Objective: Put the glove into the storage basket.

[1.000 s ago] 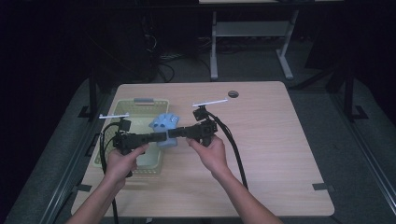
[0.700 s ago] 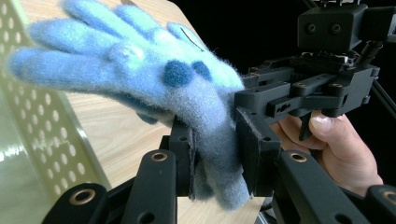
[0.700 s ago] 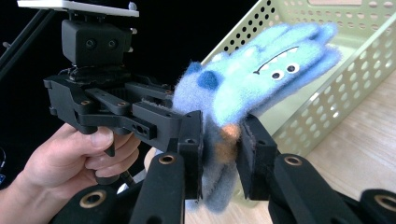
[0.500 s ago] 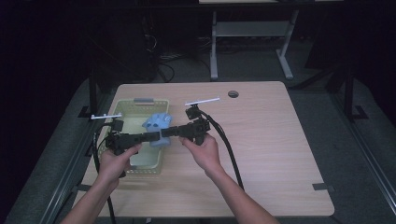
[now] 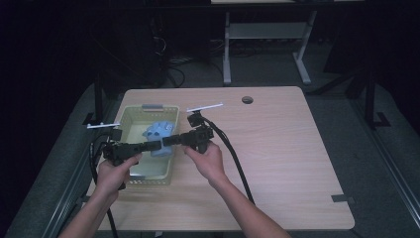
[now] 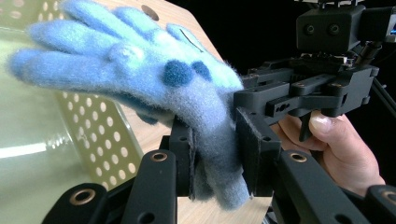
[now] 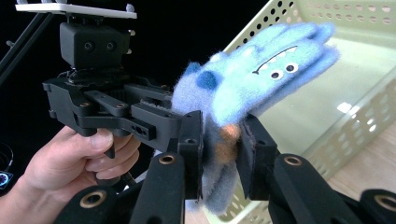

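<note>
Our left hand-held gripper and right hand-held gripper are both clamped on the cuff of the blue glove, which hangs over the pale green basket on the counter. To do it well, we should lower both together before releasing. The right gripper view shows a monster face on the glove; the high view does not.

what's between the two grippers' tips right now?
The fuzzy blue glove: left gripper and right gripper both pinch its cuff end, clearest in the two gripper views, above the pale green basket.
</note>
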A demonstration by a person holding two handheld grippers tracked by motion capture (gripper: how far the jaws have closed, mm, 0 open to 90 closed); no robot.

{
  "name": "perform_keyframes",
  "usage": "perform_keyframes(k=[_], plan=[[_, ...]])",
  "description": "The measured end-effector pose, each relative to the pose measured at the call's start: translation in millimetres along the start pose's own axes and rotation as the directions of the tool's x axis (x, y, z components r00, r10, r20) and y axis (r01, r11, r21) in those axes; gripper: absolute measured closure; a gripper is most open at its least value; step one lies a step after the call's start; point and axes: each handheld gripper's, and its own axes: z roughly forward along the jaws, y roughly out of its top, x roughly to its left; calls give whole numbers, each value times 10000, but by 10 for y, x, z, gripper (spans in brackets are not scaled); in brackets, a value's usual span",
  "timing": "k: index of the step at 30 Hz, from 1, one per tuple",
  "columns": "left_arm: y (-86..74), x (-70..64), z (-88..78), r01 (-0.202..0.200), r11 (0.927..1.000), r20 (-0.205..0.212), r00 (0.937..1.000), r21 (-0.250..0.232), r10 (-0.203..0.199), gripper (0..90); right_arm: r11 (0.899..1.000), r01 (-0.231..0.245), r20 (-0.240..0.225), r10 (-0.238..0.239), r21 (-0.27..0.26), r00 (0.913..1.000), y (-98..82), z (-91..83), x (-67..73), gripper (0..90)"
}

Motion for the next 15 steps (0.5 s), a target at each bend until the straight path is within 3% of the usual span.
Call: perform_keyframes(k=[4,15], plan=[[9,65,-58,99,10000,99,9999,2,-99,686,10000,86,-16,-86,18,10000,23,63,22,729],[-10,182,-173,284,9996,-122,9995,-67,-285,686,9997,63,-43,-63,216,10000,59,262,19,729]])
